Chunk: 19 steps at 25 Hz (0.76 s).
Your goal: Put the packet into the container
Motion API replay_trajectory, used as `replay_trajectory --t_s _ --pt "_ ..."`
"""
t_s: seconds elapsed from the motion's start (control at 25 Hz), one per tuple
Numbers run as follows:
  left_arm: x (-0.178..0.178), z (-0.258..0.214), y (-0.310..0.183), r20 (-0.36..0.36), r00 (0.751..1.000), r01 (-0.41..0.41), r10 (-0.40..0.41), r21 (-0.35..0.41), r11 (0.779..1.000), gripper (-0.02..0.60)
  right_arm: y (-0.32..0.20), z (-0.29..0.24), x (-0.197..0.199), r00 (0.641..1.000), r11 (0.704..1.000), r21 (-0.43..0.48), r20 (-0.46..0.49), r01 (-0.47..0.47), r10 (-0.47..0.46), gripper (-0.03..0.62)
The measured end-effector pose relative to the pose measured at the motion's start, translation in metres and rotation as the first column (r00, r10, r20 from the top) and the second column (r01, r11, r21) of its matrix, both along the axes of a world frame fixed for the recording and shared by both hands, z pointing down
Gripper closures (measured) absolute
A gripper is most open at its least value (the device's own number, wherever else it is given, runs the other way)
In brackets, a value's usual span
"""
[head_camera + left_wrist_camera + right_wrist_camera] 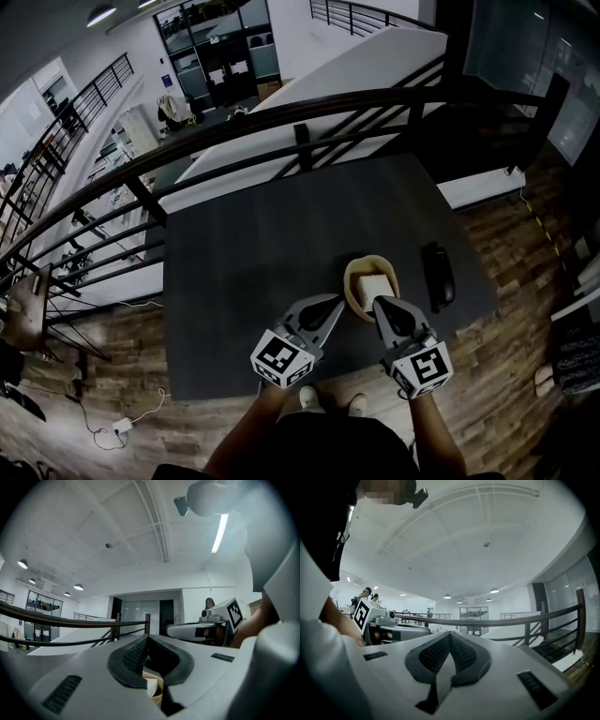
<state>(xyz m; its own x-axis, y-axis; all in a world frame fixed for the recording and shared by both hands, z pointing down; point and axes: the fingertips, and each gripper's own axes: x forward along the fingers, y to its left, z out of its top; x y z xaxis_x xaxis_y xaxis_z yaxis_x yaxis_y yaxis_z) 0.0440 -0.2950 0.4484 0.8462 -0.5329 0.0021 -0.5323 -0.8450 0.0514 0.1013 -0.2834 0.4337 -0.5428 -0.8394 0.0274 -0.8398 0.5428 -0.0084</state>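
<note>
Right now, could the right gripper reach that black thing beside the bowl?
Probably yes: the black object lies on the table right of the right gripper, nothing between them, though its fingers are shut.

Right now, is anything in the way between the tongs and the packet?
Nothing visible. The white packet lies in the tan container; the left tongs and right tongs, both shut, sit at its near rim.

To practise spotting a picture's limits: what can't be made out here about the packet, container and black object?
Head view: print on the packet, too small.
Head view: what the black object is, small and dark.
Left gripper view: most of the container, behind the left gripper's jaws.
</note>
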Motion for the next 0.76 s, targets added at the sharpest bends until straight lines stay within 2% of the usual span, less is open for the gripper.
replay_trajectory --t_s 0.76 --pt "0.0011 0.0027 0.0 0.0 1.0 0.005 -0.005 0.0 1.0 0.583 -0.0003 0.0 0.0004 1.0 1.0 0.011 -0.003 0.006 -0.006 0.589"
